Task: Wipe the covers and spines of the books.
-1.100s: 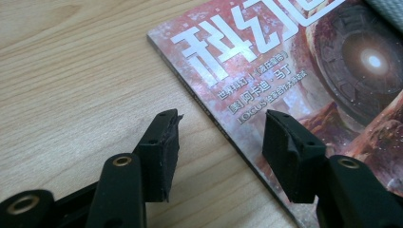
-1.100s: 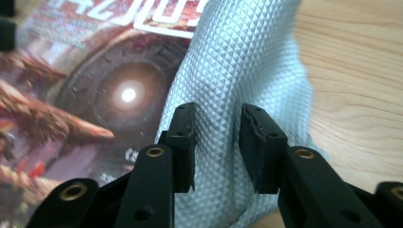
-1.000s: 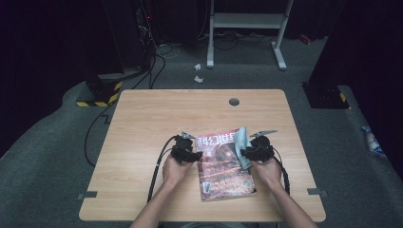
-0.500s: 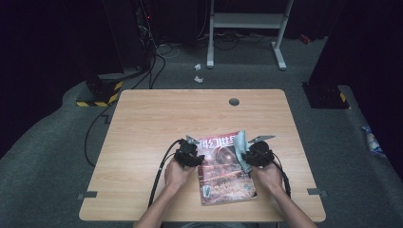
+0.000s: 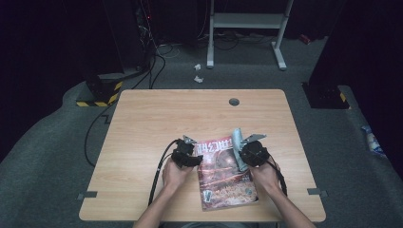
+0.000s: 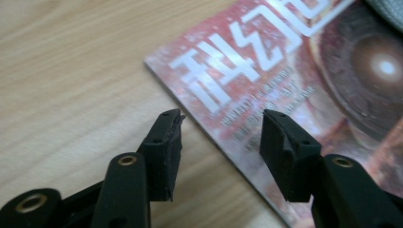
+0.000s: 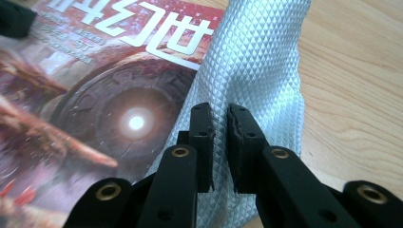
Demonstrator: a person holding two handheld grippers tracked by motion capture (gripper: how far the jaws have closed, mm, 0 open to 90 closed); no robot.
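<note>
High view: magazine (image 5: 227, 175) lies flat on the wooden tabletop (image 5: 157, 123), near the front edge, slightly right of centre. Red-brown cover, white title characters across the top. A pale silver-blue cloth (image 5: 239, 147) runs in a strip along its upper right edge. Left gripper (image 5: 186, 155) sits at the magazine's upper left corner, right gripper (image 5: 252, 151) over the cloth. Each has a hand behind it.

Left gripper view: left gripper (image 6: 221, 142) has just been opening, jaws spread, nothing clamped. One jaw sits over bare wood, the other over the cover; the magazine (image 6: 285, 95) edge runs between them. Glossy cover, bold white title, small print below, round glowing motif at right.

Right gripper view: right gripper (image 7: 220, 142) has just been closing, jaws nearly together, pinching a fold of the cloth (image 7: 256, 71). Cloth has a diamond quilted weave, slight sheen, and stands bunched up from the pinch, overlapping the magazine (image 7: 95, 109) edge and the wood beside it. Cover shows a bright white centre inside dark rings.
</note>
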